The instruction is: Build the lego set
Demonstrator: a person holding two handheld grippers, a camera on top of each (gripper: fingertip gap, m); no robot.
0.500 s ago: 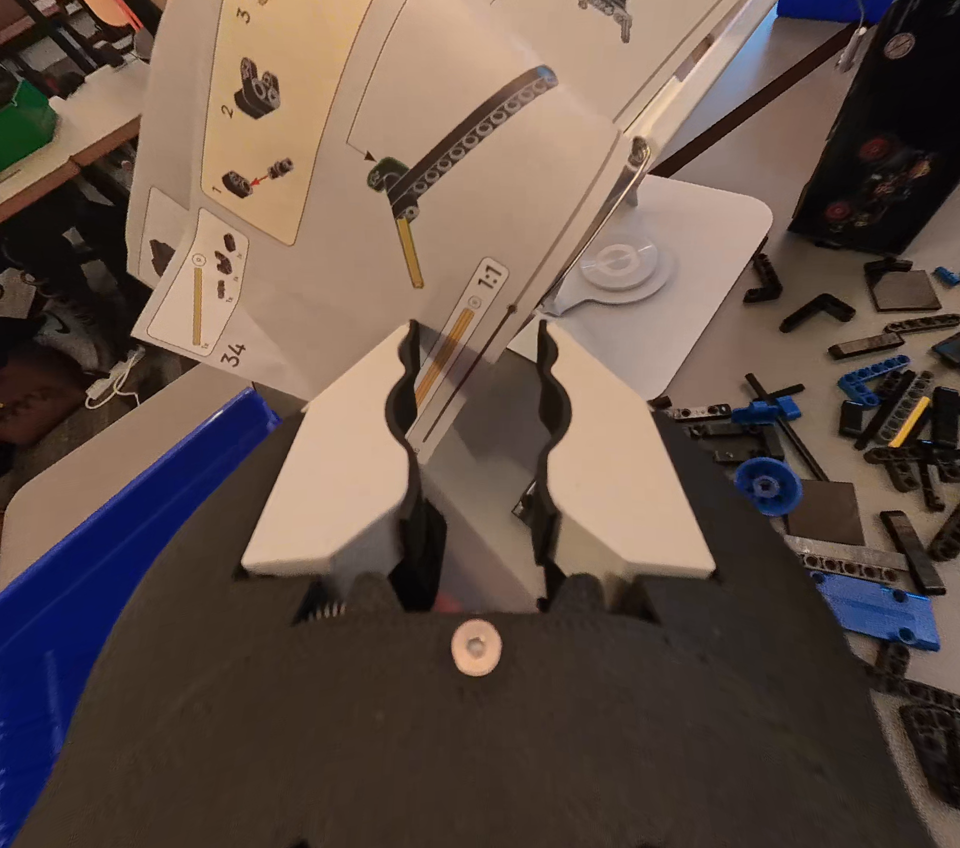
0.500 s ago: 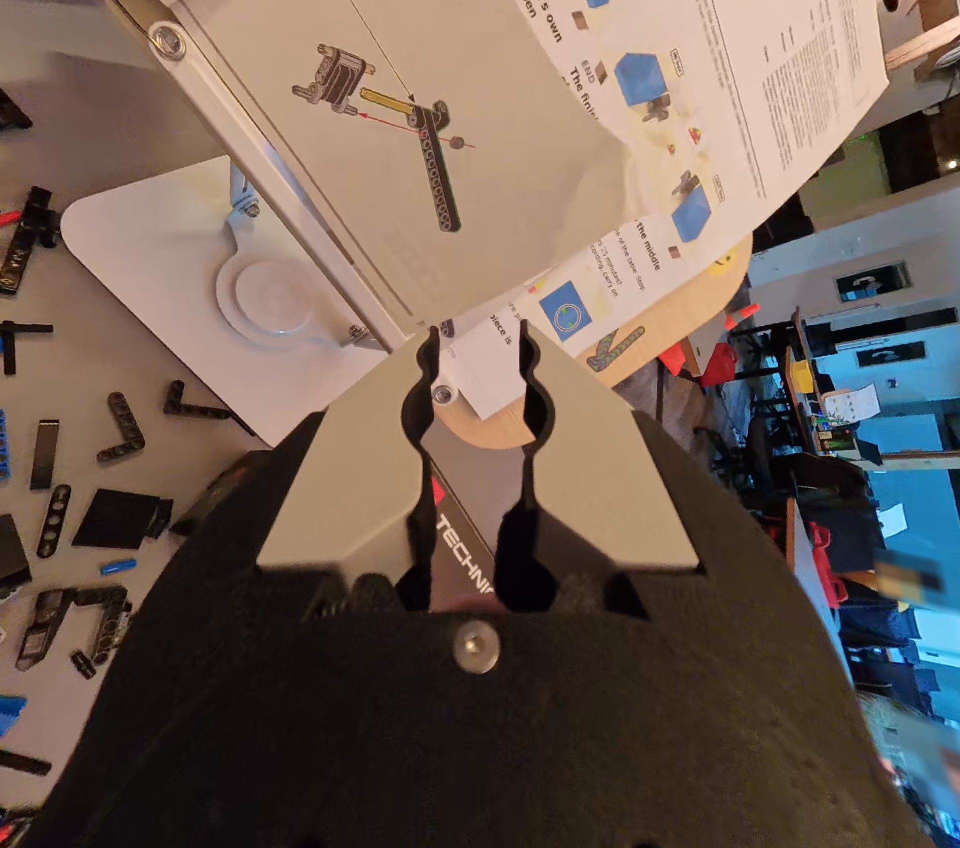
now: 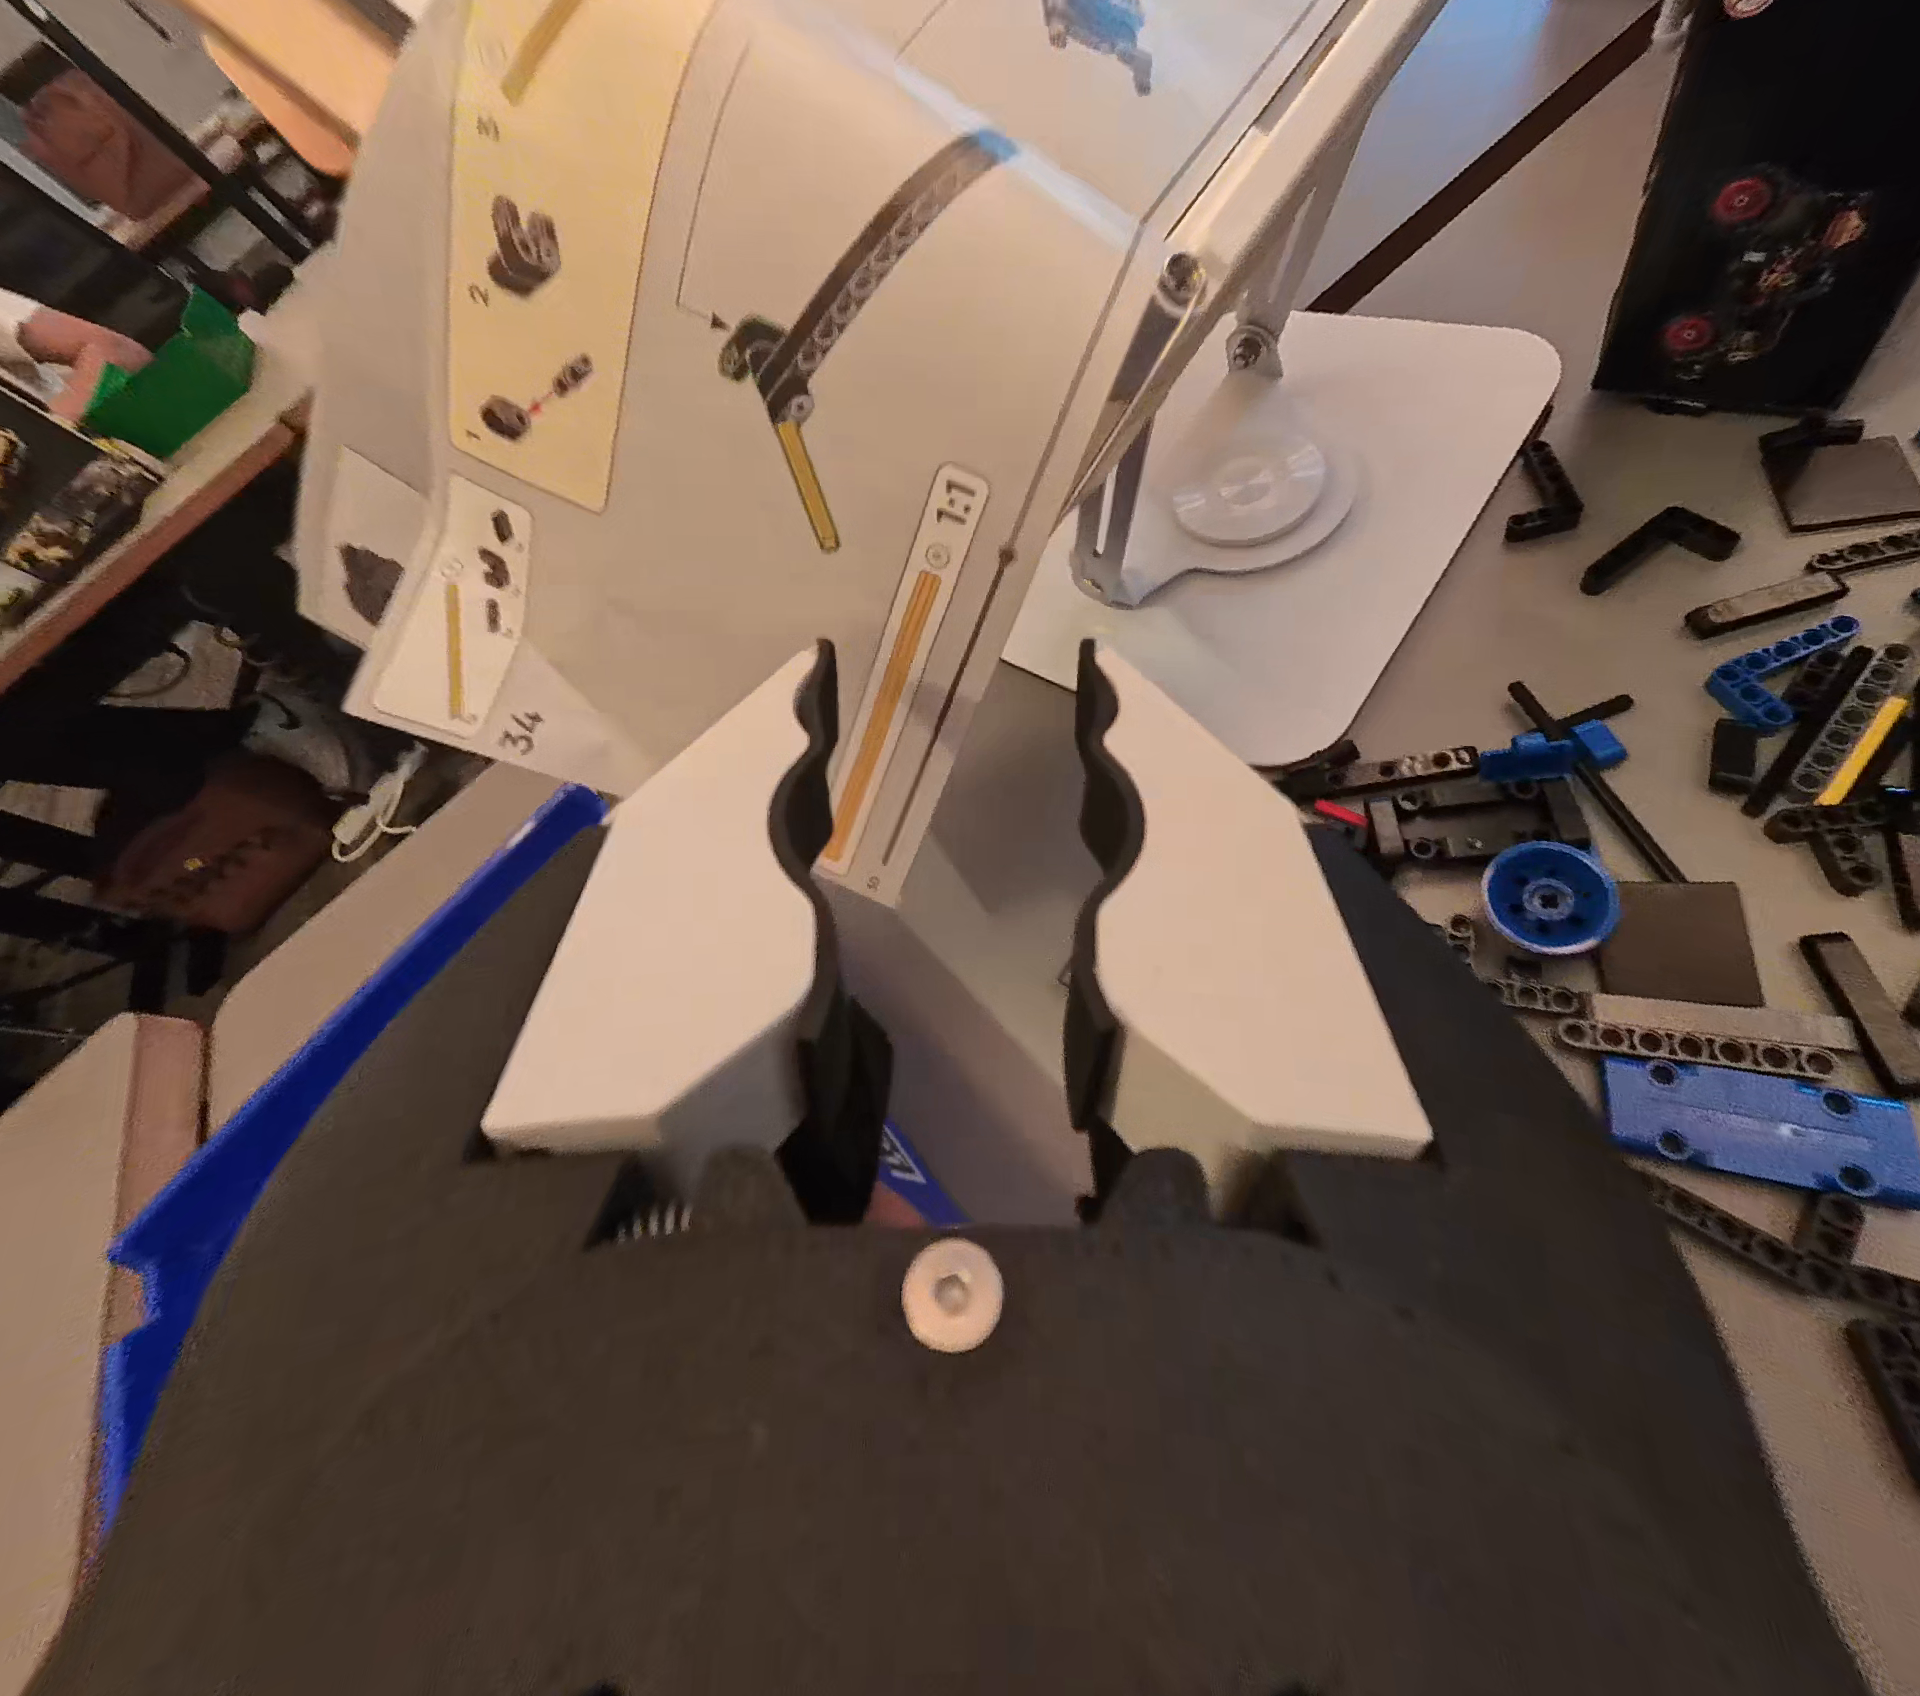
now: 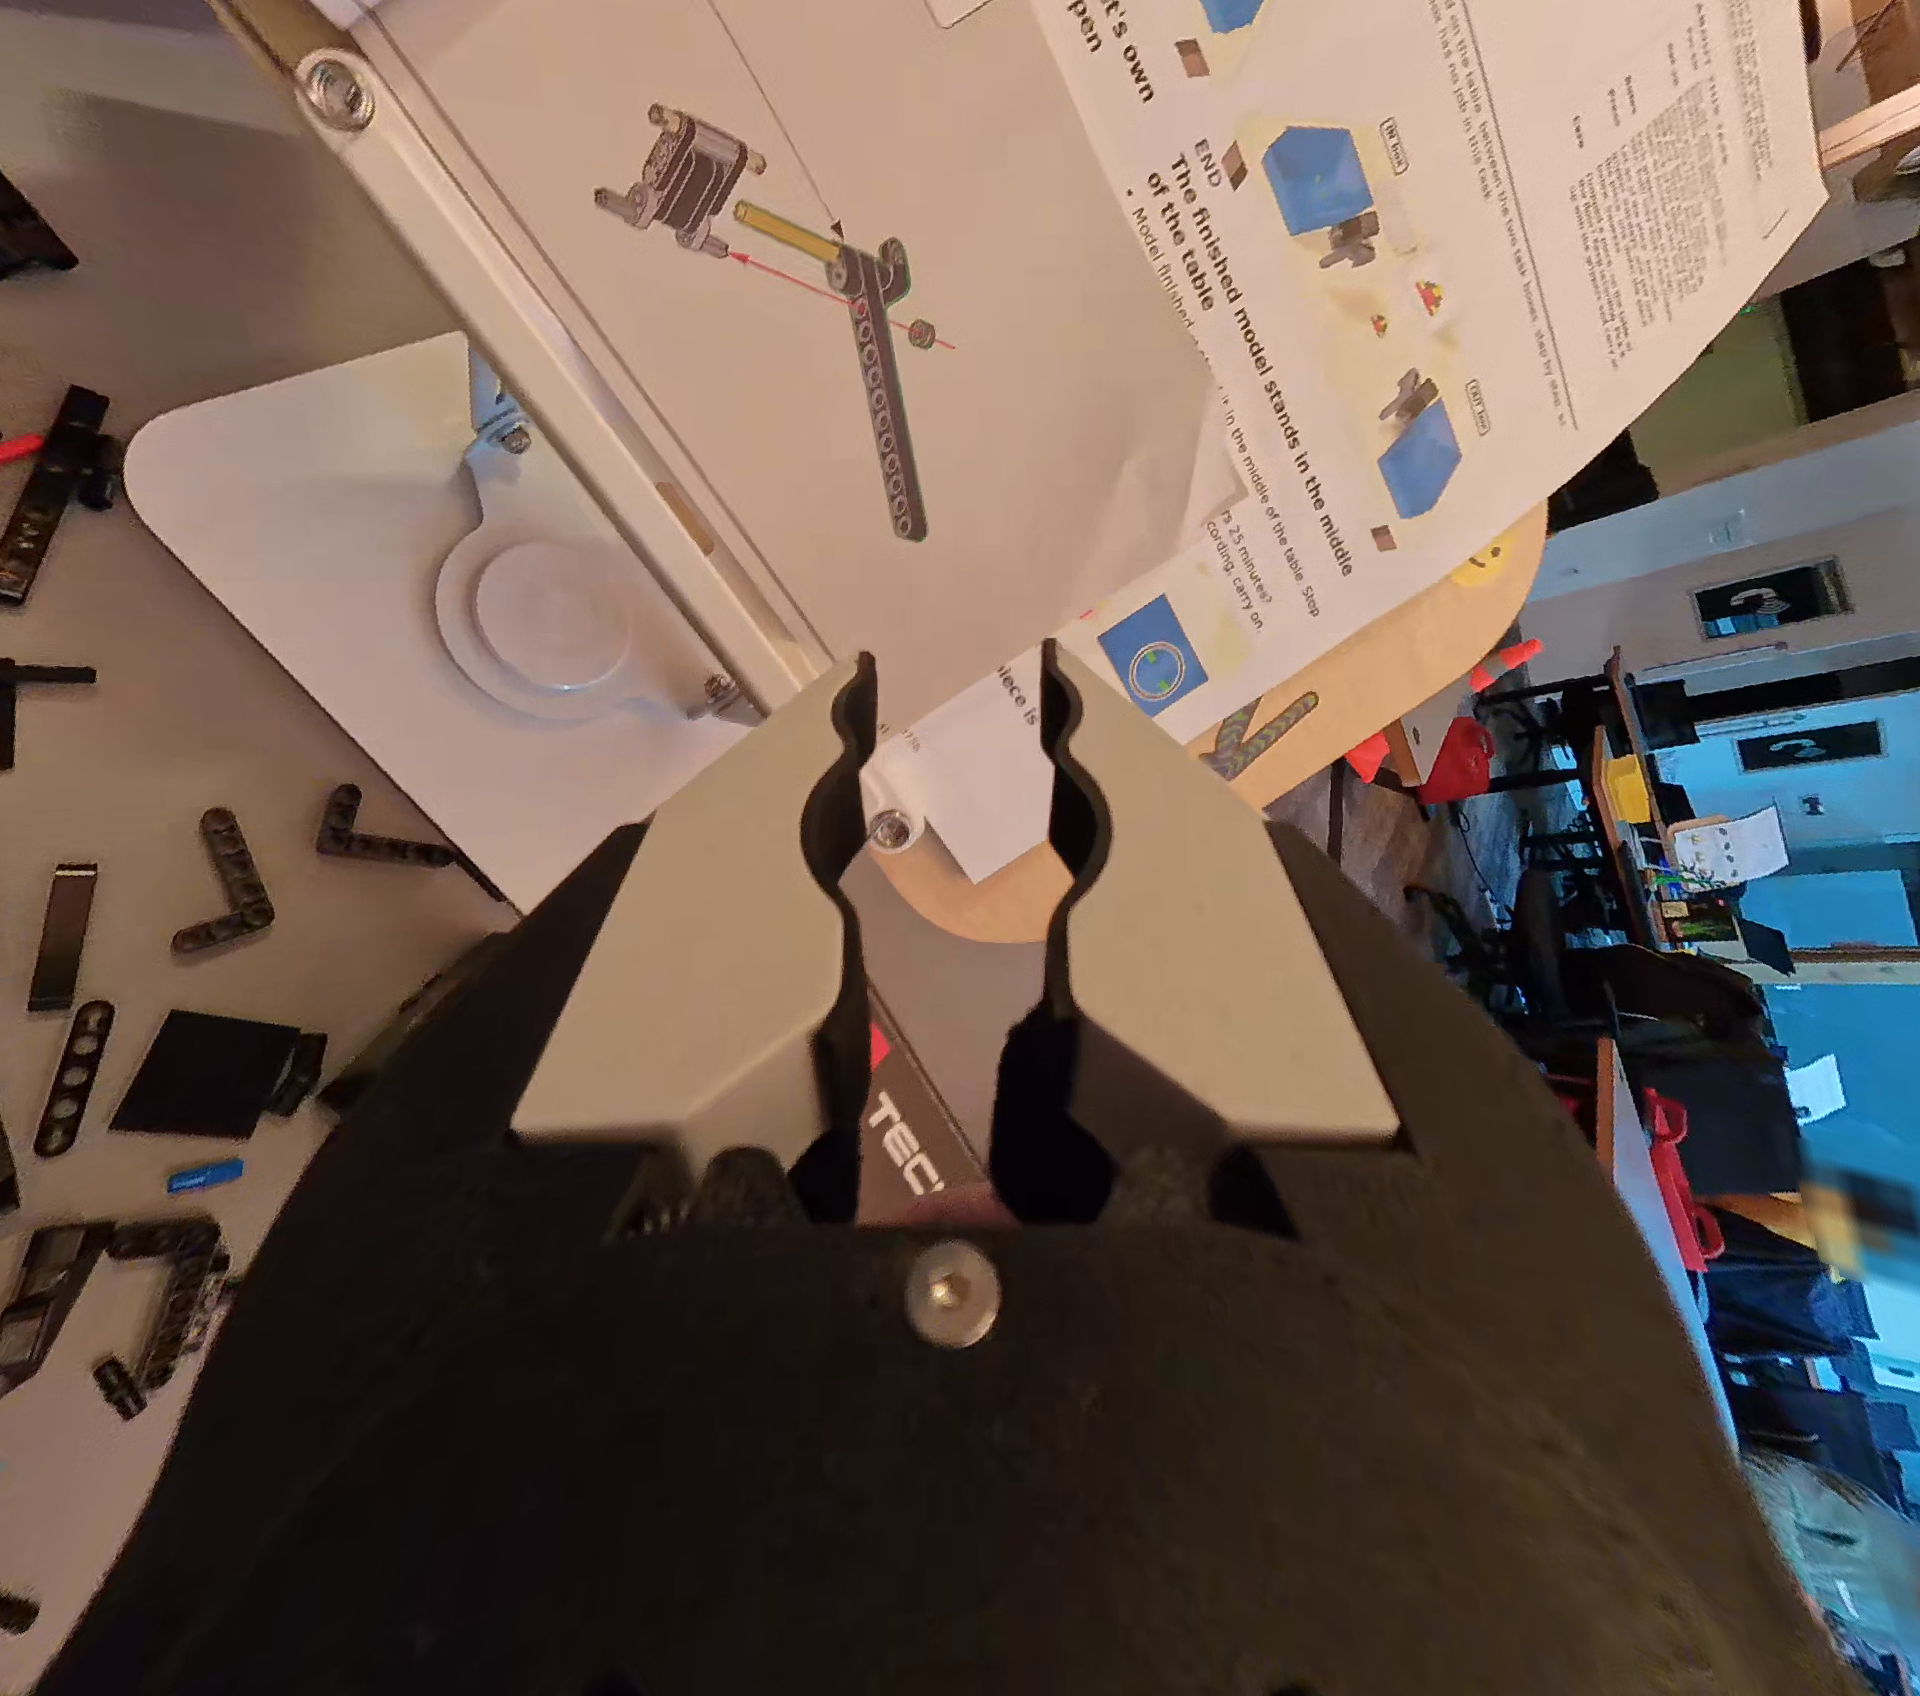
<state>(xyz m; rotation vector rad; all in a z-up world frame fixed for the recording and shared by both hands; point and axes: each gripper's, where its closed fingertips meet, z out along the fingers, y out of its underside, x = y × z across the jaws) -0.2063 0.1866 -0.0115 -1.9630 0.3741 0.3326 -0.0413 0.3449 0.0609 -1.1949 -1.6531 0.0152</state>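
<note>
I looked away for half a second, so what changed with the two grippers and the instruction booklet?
The left gripper opened wider around the booklet page's lower edge. The right gripper stayed open and empty, the loose bricks unmoved.

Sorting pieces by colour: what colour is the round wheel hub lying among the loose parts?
Blue; the wheel hub shows best in the left wrist view.

I see the instruction booklet (image 3: 790, 316) propped open on the white stand (image 3: 1382, 503), its near page curling outward. Loose black, blue and grey lego pieces (image 3: 1704, 898) lie scattered flat on the table right of that stand's base.
</note>
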